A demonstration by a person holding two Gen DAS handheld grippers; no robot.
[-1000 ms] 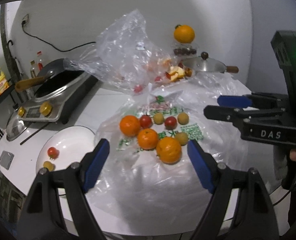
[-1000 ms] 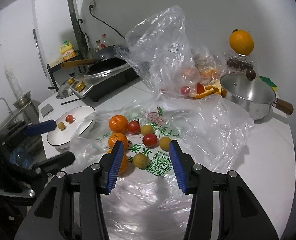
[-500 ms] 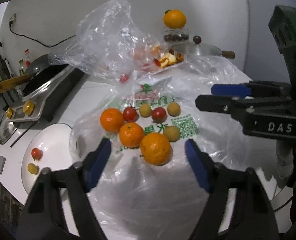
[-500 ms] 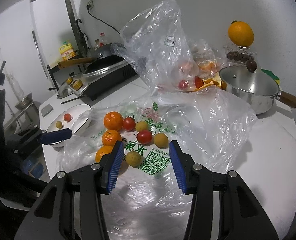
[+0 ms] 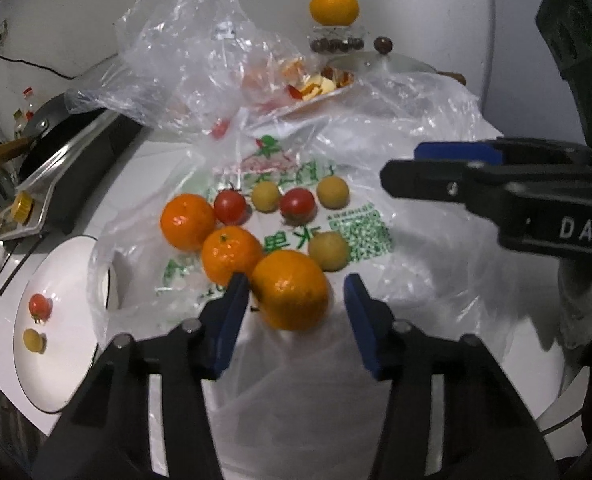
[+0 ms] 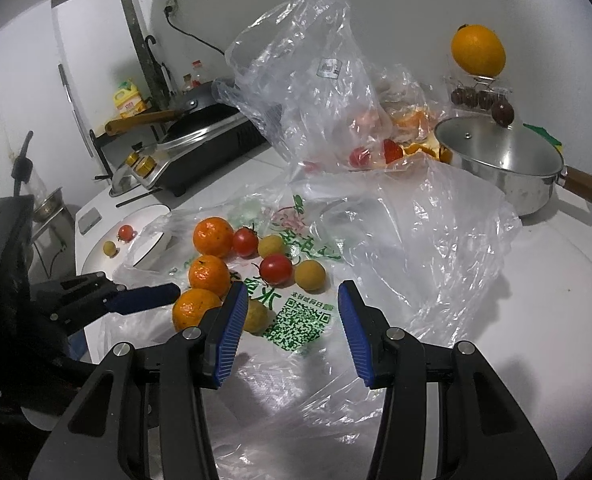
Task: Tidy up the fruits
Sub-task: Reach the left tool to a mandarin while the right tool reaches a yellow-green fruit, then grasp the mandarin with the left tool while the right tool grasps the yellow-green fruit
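Right now the left gripper [image 5: 296, 294] has the nearest orange [image 5: 290, 295] between its blue pads; its jaws have just been closing, and the left pad sits at the fruit's edge while a visible gap separates the right pad from the peel, so the claw is narrowing around the orange but not yet pressing it; in the right wrist view that same orange [image 6: 195, 309] lies just beyond the tip of the left gripper's blue finger [image 6: 144, 298]; behind it, on the printed plastic bag [image 5: 376, 292], lie two more oranges, the second orange [image 5: 232, 255] touching the nearest one and the third orange [image 5: 187, 222] further left, with two red tomatoes and three small yellow fruits spread near them; the right gripper [image 6: 293, 308] hovers over the bag with its jaws moderately apart and nothing between them, a small yellow fruit [image 6: 256, 316] partly hidden behind its left pad; off to the left a white plate [image 5: 68, 352] carries one red tomato [image 5: 40, 306] and one yellow fruit [image 5: 32, 340], well apart from the pile.
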